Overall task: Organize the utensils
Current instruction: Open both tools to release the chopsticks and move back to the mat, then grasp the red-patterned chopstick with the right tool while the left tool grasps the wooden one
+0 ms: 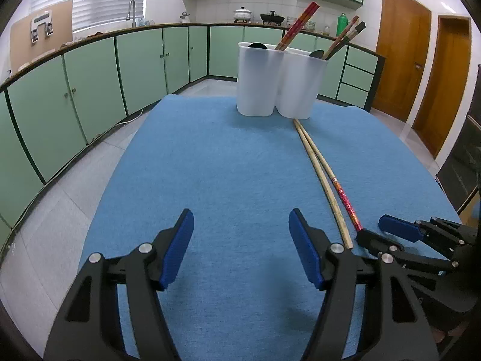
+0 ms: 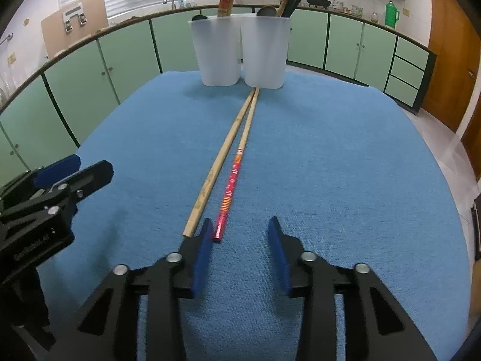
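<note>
Two loose chopsticks lie side by side on the blue cloth, their far tips against the right of two white cups. One is plain bamboo; the other is the red-patterned chopstick. My right gripper stands low over the cloth with the red chopstick's near end between its fingers, close to the left pad; the right pad is well clear of it. The bamboo one's end lies just outside the left finger. My left gripper is open over bare cloth, left of both chopsticks.
The left white cup and the right white cup stand at the table's far edge, holding chopsticks and dark spoons. Green kitchen cabinets run behind and to the left. Wooden doors are at the right.
</note>
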`<move>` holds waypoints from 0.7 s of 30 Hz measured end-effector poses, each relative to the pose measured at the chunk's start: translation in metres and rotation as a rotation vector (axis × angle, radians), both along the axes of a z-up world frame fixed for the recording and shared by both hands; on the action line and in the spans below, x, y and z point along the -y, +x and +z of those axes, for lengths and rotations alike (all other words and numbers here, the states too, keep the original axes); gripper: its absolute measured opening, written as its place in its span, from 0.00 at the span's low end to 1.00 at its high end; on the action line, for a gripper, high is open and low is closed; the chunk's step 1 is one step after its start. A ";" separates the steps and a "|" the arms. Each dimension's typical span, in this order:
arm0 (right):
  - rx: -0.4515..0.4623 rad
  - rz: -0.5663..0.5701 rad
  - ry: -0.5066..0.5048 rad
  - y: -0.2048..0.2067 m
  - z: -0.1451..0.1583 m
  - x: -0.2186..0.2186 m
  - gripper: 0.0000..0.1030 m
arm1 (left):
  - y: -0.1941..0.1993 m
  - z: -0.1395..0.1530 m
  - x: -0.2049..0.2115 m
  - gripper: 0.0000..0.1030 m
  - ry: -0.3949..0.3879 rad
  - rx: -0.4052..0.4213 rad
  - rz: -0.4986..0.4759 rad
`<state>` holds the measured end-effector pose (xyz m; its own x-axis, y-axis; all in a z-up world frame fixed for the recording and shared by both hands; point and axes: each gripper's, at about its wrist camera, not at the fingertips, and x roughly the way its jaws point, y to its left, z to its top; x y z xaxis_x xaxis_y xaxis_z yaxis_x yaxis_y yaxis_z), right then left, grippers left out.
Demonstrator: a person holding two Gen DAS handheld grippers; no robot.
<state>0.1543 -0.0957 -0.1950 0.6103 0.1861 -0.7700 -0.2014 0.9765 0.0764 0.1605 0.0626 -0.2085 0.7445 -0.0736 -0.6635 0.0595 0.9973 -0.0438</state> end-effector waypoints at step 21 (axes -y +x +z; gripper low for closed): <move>0.008 -0.072 0.025 0.000 0.004 0.058 0.05 | -0.002 -0.005 0.051 0.63 -0.062 -0.029 -0.078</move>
